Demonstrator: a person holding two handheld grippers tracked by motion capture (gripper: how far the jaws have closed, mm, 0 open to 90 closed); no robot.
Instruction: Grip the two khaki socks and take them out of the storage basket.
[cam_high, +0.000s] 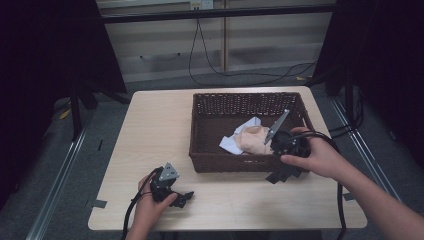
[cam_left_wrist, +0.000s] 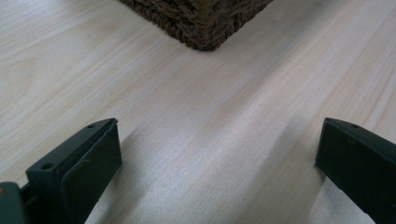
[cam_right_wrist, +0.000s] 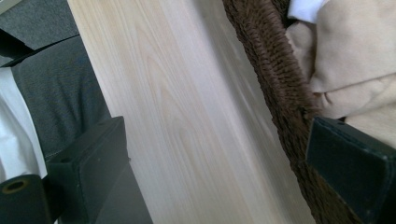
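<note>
Pale wood makes up the table, and I take the dark wicker basket on it as my landmark. Inside the basket lies a beige cloth with a white cloth against it, toward the near wall. My right gripper sits at the basket's near right corner, jaws spread wide, straddling the woven rim with the beige cloth just beyond one jaw. My left gripper rests on the table, well short of the basket's near left corner, jaws also spread and holding nothing. I judge this the reach for the cloth: next I must tip the right gripper over the rim and close on a fold.
</note>
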